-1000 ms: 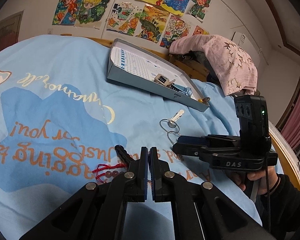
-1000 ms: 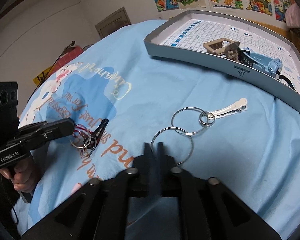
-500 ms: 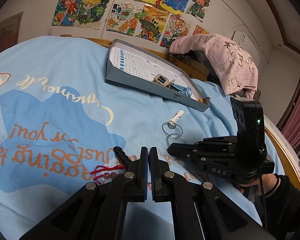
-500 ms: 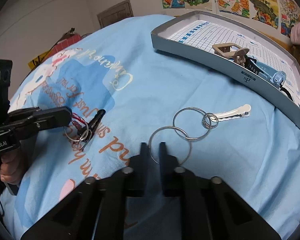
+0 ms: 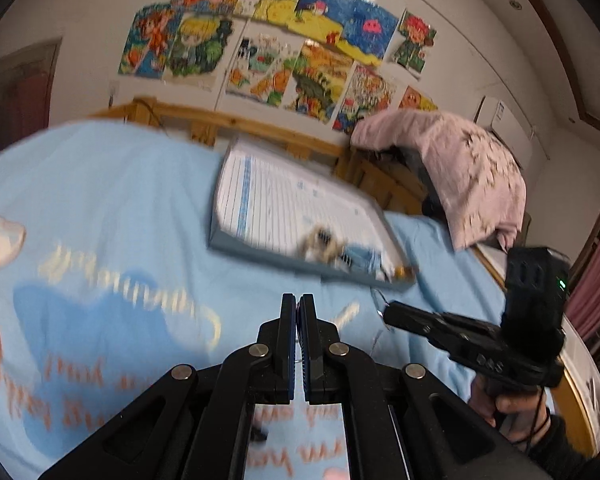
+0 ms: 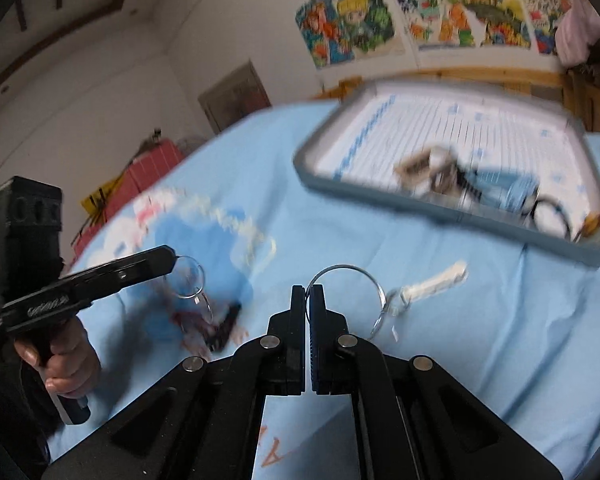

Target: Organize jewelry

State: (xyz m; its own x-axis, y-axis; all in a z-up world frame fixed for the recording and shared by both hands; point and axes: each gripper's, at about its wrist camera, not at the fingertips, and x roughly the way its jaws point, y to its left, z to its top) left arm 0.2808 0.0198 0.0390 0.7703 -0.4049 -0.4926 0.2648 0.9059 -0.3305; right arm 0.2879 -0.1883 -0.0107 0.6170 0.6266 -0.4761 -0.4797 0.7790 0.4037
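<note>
Bed with a light blue printed sheet [image 6: 460,360], kids' drawings on the wall behind, grey tray [image 6: 452,208] at the far side already carrying a watch and a few other pieces. Change since half a second ago: both hoops were flat on the sheet, now both are off it. Right hand-held gripper [image 6: 308,294] is pinched shut on the rim of the large metal hoop [image 6: 346,276], a second ring and a white clip [image 6: 436,282] hanging from it. Left hand-held gripper [image 6: 172,258] is clamped on another hoop [image 6: 190,280], red beaded string trailing under it; black clip [image 6: 224,326] lies on the sheet below. Both views are motion-blurred, so the lift looks underway. Likely next: carry both to the tray. Risk: dangling bits snagging the tray wall.
</note>
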